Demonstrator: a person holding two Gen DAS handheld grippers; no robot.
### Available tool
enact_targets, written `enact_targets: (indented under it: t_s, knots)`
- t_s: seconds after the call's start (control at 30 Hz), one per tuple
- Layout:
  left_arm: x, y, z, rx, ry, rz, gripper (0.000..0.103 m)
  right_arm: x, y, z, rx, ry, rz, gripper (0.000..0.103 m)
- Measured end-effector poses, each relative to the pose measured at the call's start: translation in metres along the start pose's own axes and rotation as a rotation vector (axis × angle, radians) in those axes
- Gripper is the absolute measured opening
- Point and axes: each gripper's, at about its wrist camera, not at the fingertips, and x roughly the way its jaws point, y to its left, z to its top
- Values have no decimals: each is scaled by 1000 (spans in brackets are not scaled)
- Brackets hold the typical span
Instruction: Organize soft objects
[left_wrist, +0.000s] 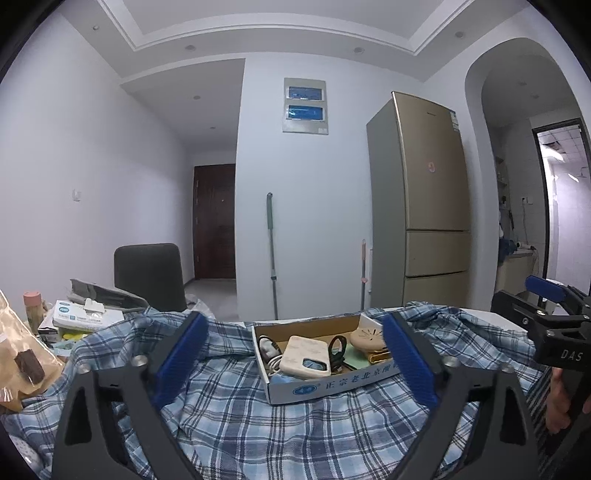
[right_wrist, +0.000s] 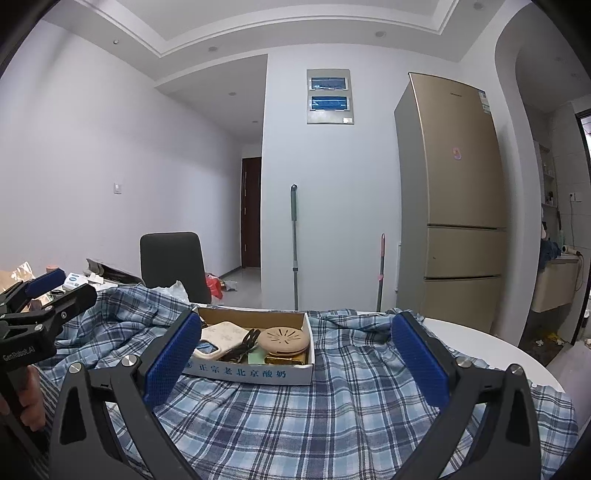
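Each tool is a black two-finger tong with angular, triangular-windowed arms. The left gripper (left_wrist: 291, 354) and the right gripper (right_wrist: 295, 358) carry long blue pads (left_wrist: 181, 356) with a fine dotted texture on their inner faces. Round silver screw heads (left_wrist: 139, 360) sit just behind the pads on each arm. White lettering marks the black bodies ("DAS" on the right one (left_wrist: 570, 355), "GenRobot.AI" on the left (right_wrist: 18, 353)).

Both wrist cameras sit low and close over the plaid cloth (left_wrist: 280, 417), facing level toward the far wall at 12 o'clock. They share the cardboard box (right_wrist: 255, 373) and fridge (left_wrist: 432, 206); each catches the other gripper at its edge.
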Motion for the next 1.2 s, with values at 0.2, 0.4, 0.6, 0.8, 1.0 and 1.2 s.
enact_targets:
  t_s: [0.2,0.4,0.6,0.8,1.0,1.2]
  knots:
    - [2,3,0,-11,7,21,103,0,0,0,1,1,0,103]
    - [1,2,-1,-3,1,44,103,1,0,-1,4,0,-3,103]
    - [1,3,-1,-10,7,45,103,1,0,-1,9,2,-5,103]
    - [-4,4,1,-16,-17,49,103,2,1,-2,9,7,-7,103]
    - [-5,1,1,-9,-22,49,103,2,1,-2,10,8,-8,103]
    - [-5,2,1,-13,-20,49,103,2,1,-2,10,6,-9,103]
